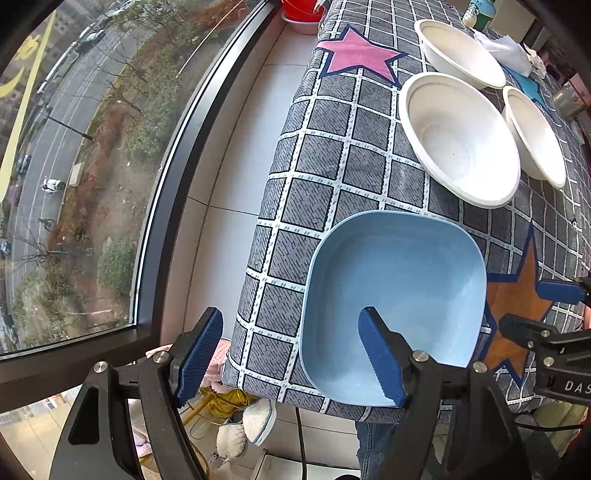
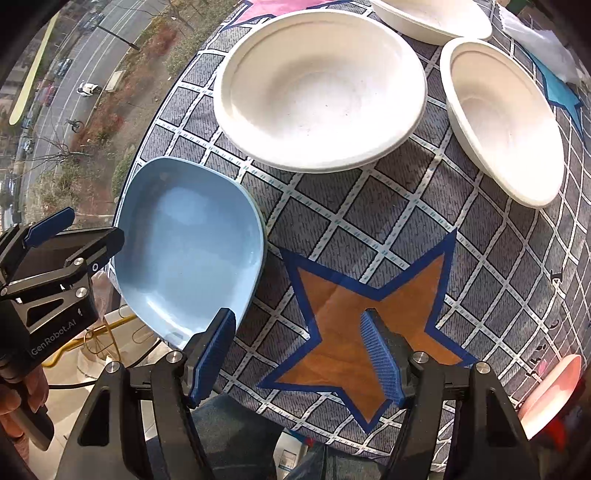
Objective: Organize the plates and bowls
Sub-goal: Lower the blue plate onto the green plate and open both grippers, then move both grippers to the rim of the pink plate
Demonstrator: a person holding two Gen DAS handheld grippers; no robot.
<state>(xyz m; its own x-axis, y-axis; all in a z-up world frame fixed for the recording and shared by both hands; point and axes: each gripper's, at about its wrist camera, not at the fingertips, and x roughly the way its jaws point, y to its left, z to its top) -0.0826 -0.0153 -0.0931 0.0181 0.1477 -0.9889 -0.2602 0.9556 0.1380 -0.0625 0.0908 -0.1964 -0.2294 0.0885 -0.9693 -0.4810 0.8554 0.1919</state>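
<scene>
A light blue square plate [image 1: 399, 291] lies at the near left corner of the table; it also shows in the right wrist view [image 2: 188, 254]. Three white bowls stand beyond it: a large one [image 1: 458, 136] [image 2: 317, 88], a smaller one to its right [image 1: 535, 136] [image 2: 506, 122], and one at the back [image 1: 458, 51] [image 2: 432, 18]. My left gripper [image 1: 291, 354] is open, its right finger over the plate's near rim, its left finger off the table edge. My right gripper [image 2: 299, 358] is open and empty above the orange star [image 2: 373, 314].
The table has a grey checked cloth [image 1: 332, 155] with pink, orange and blue stars. Its left edge drops to a tiled sill and a large window [image 1: 92, 147]. A pink plate [image 2: 554, 391] sits at the near right edge. Crumpled tissue [image 1: 506, 48] and a cup lie at the back.
</scene>
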